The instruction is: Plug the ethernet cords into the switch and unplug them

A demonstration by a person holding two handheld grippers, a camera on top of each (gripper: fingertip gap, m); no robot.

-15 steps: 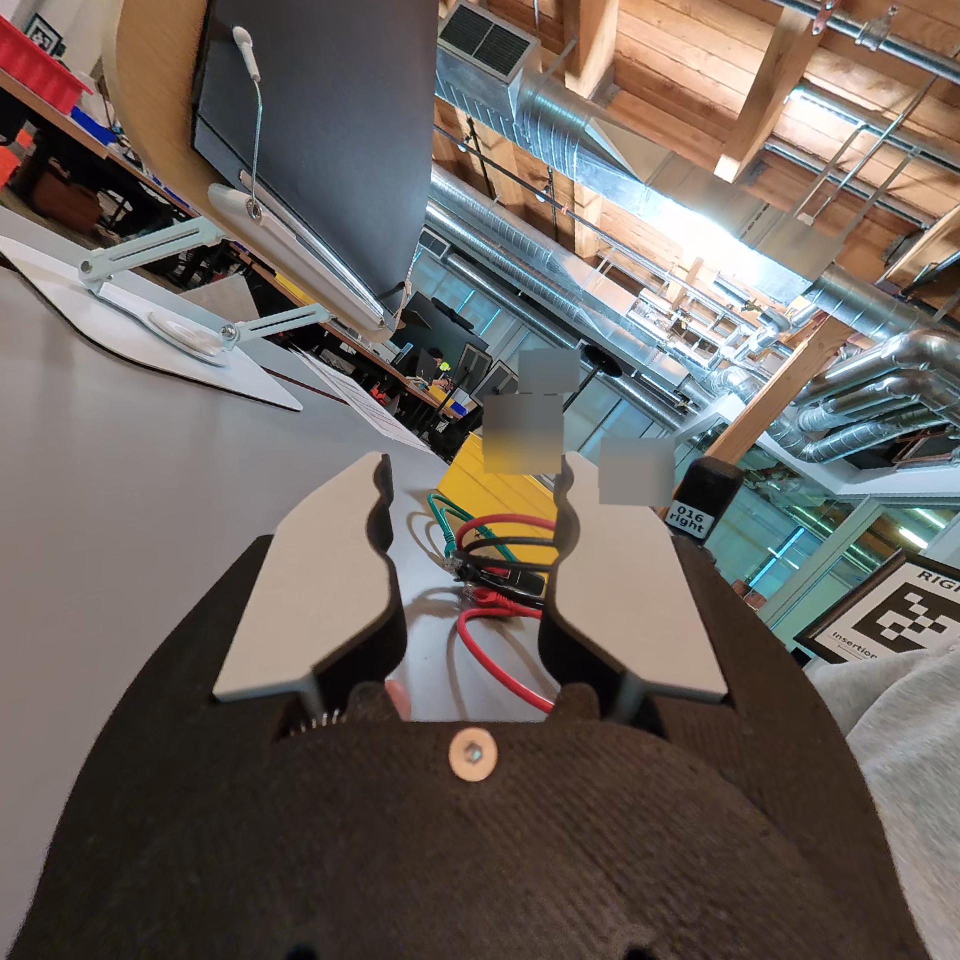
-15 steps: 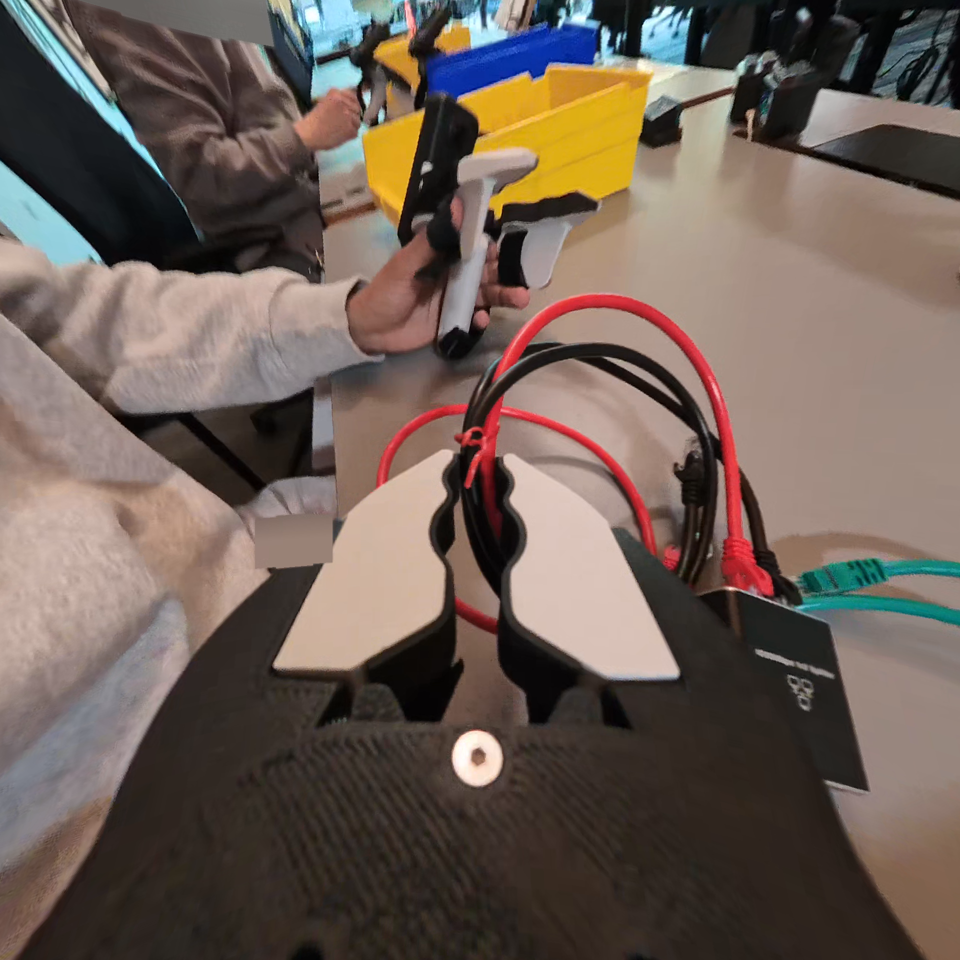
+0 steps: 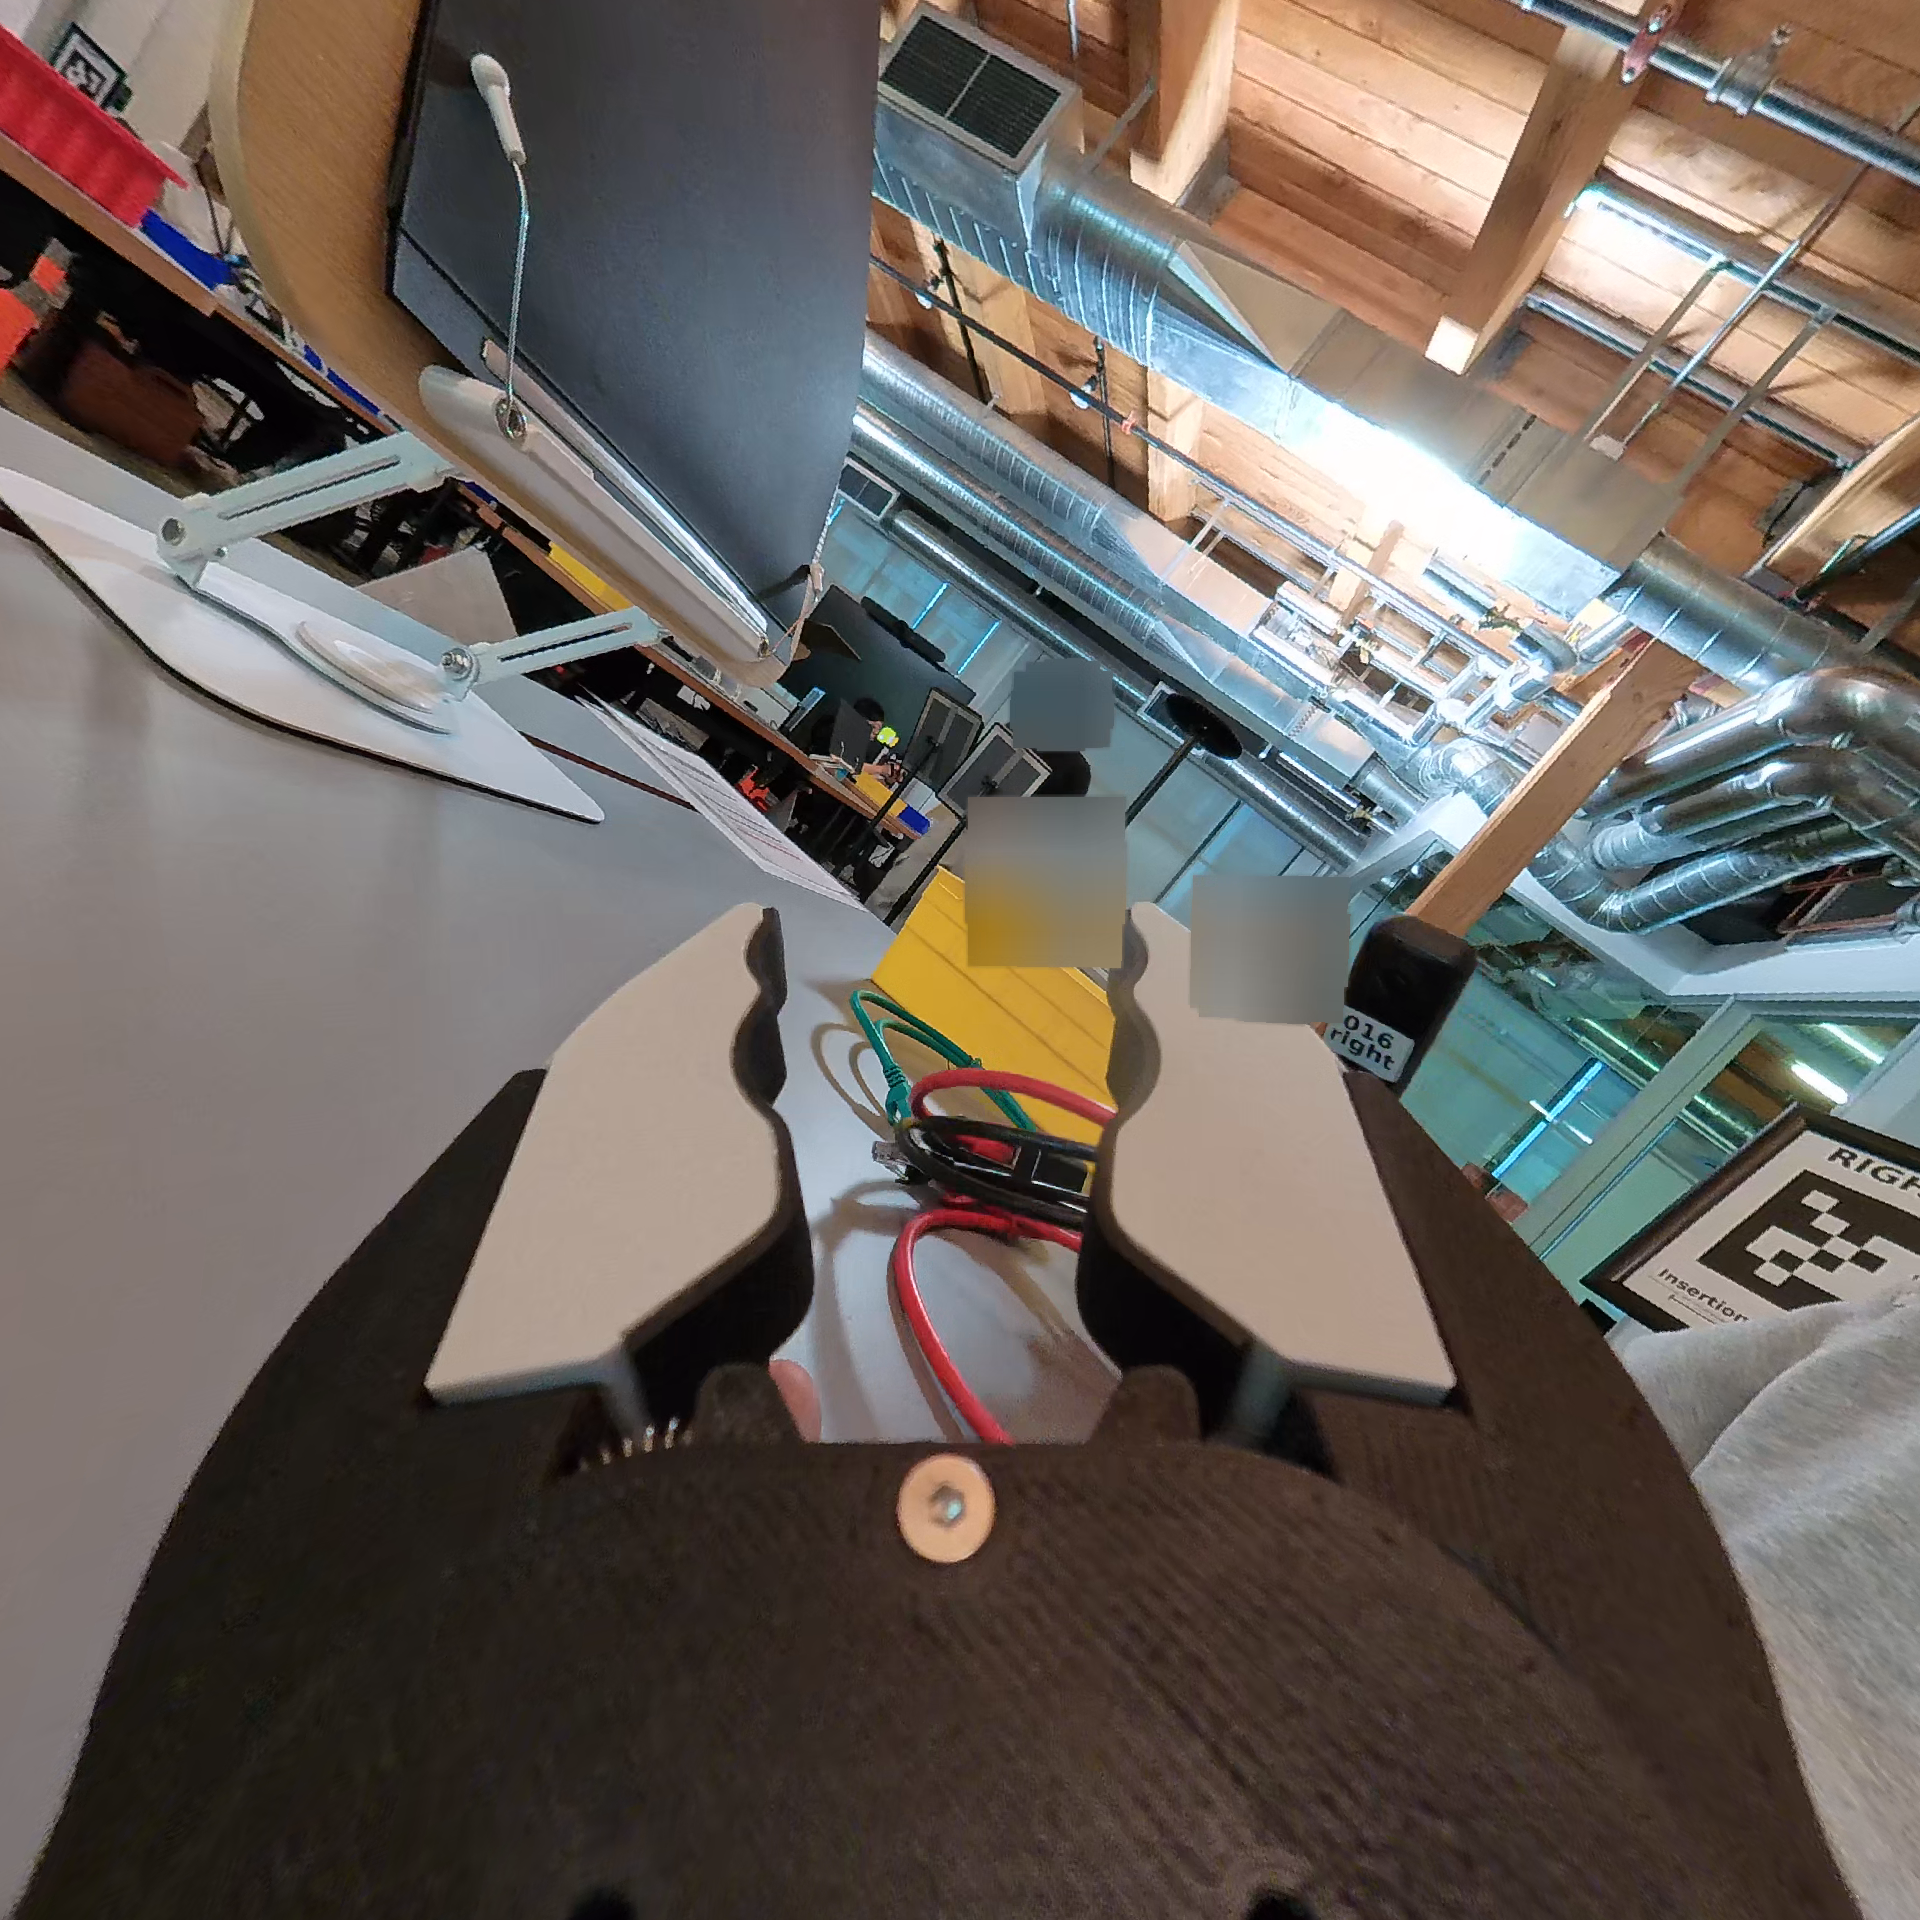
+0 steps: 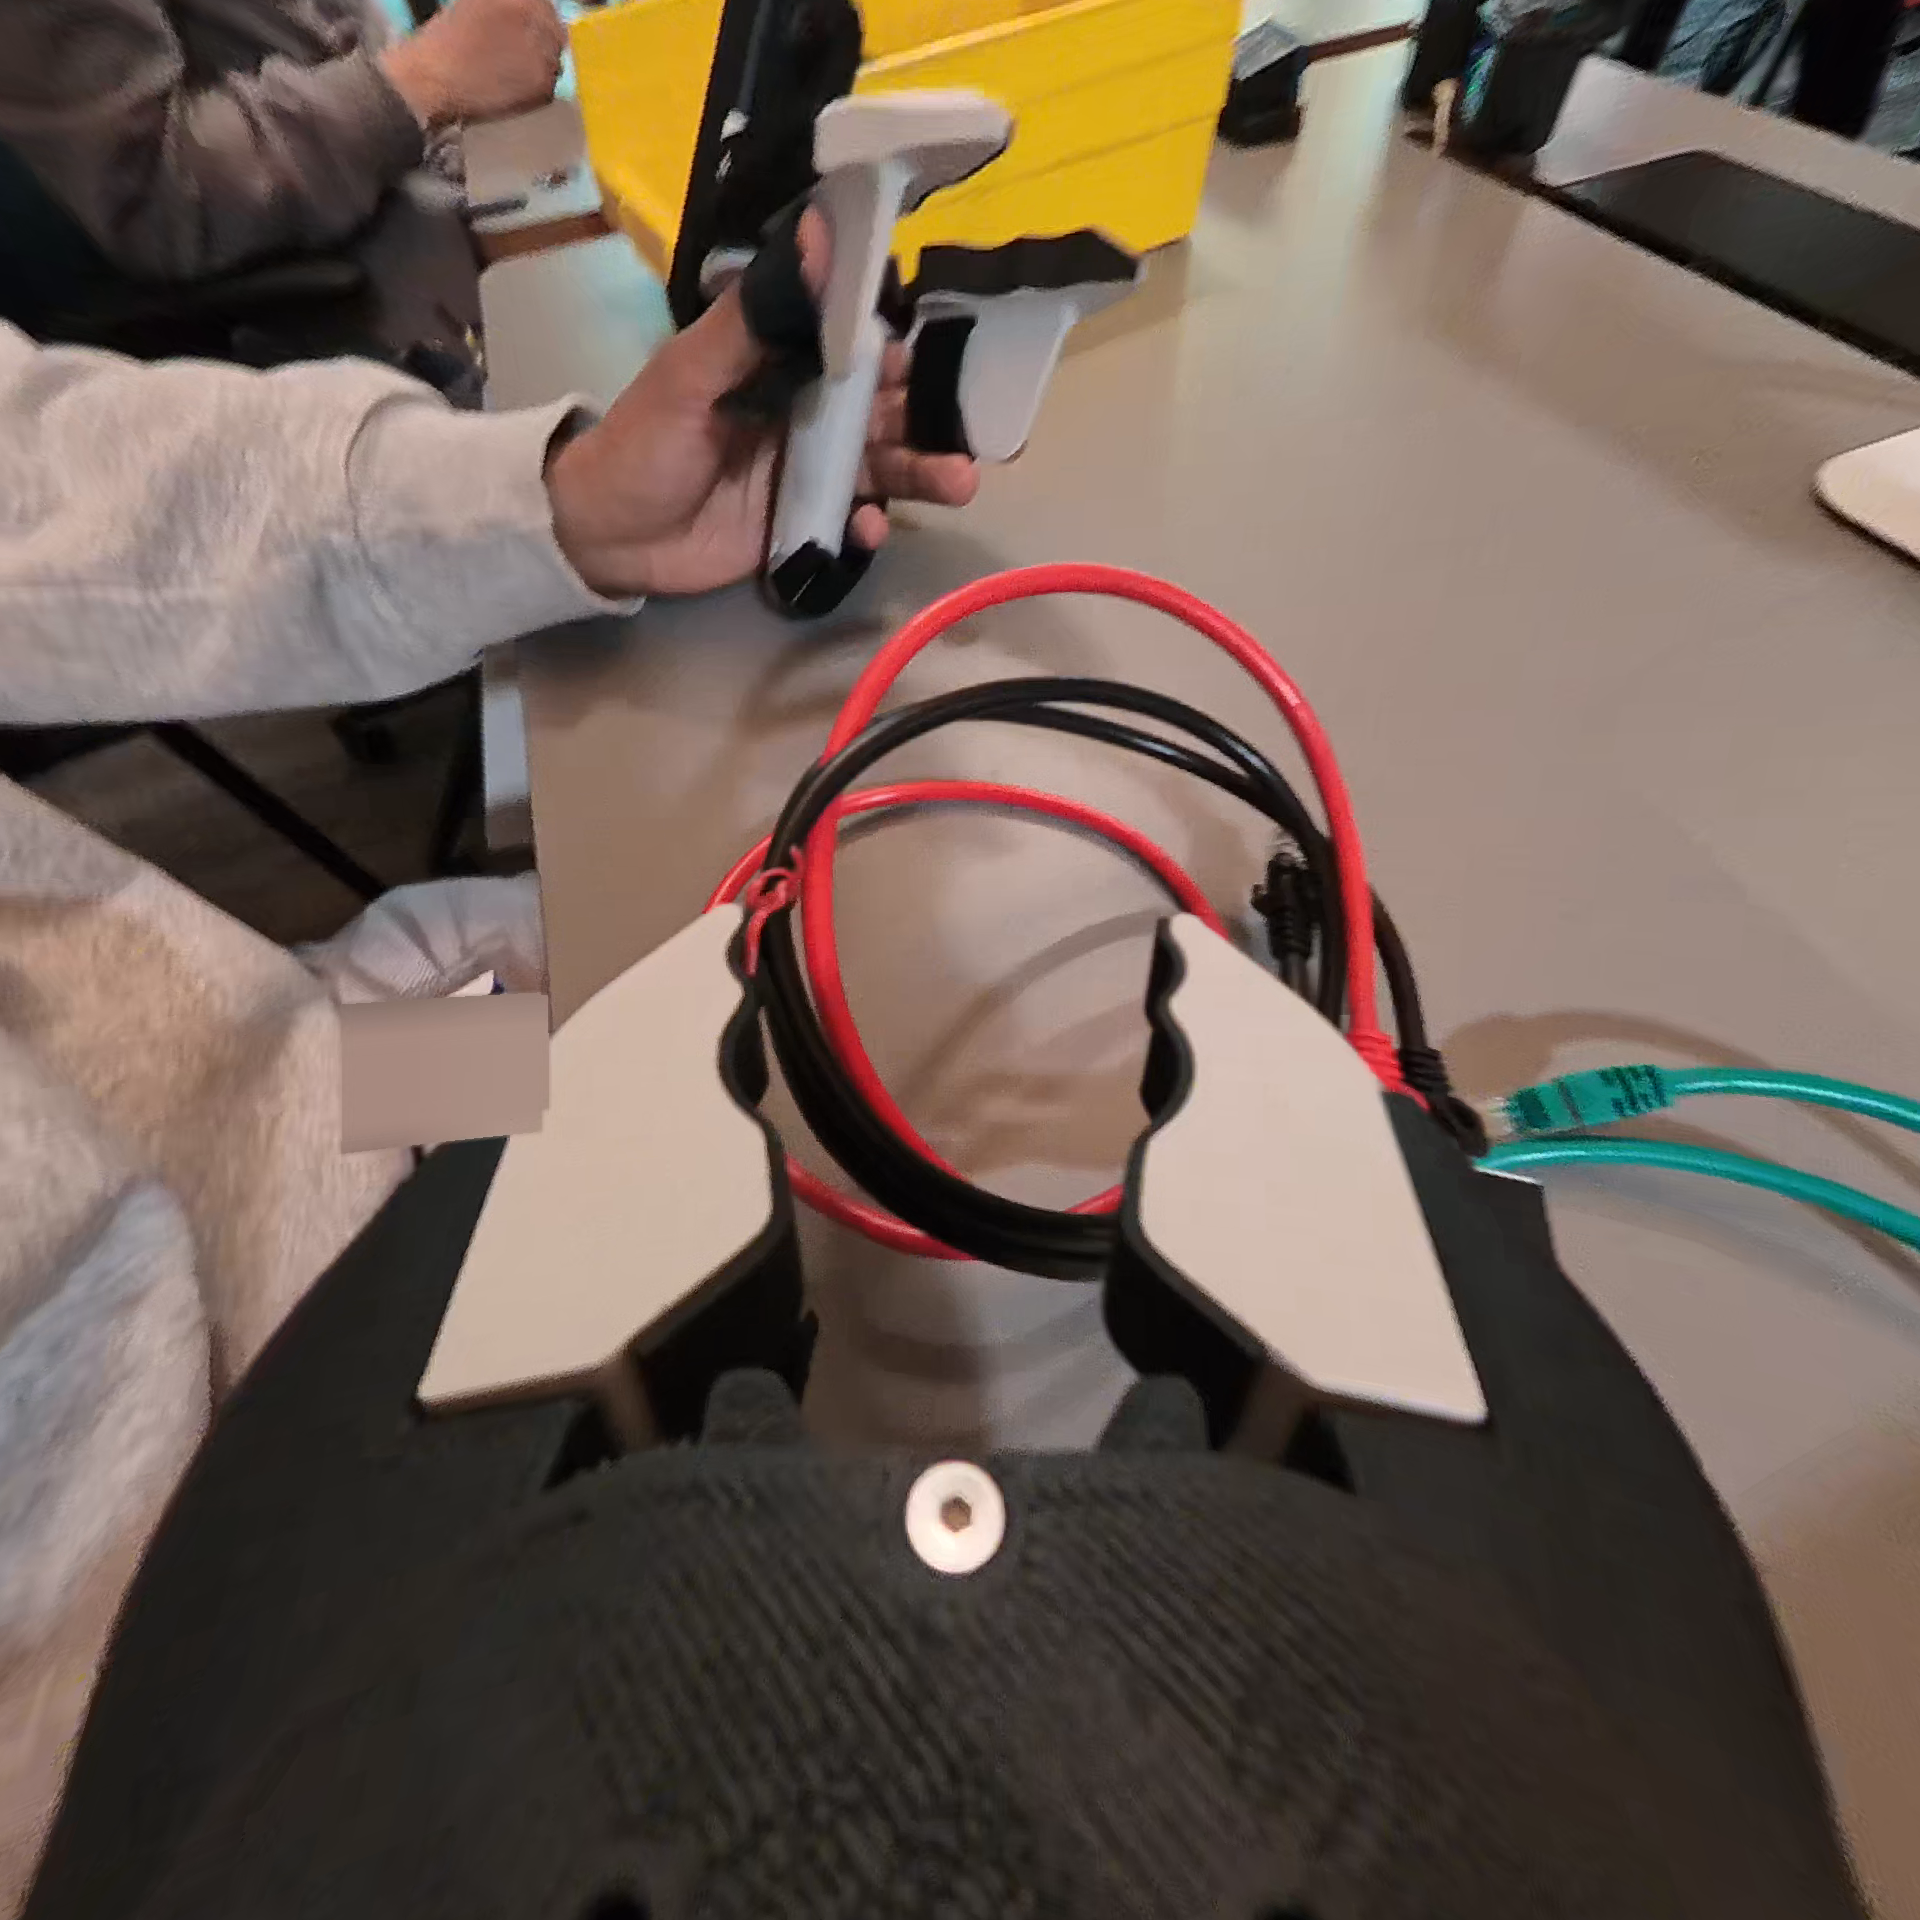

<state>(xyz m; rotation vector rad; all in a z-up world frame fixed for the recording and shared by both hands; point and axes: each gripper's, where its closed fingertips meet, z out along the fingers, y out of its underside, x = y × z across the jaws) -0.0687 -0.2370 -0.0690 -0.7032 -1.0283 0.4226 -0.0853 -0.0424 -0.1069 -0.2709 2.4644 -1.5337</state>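
Here the smooth grey tabletop [image 4: 1455,582] carries everything. At its far side sits a yellow plastic bin [image 4: 1091,135]. Nearer, a loose coil of red ethernet cord [image 4: 1195,613] and black ethernet cord [image 4: 1039,696] lies on the surface, with two green ethernet cords [image 4: 1766,1091] trailing off to the right, one showing its free plug. The switch itself cannot be made out, hidden behind the tool.

The right gripper [image 4: 951,966] hangs over the coil with its jaws spread wide, released; the red and black loops pass between its grey fingers [image 4: 644,1143], touching the left one. The left gripper [image 3: 951,956], held in a hand [image 4: 686,488] near the bin, is also spread apart and grasps nothing, the same cords lying beyond its tips.
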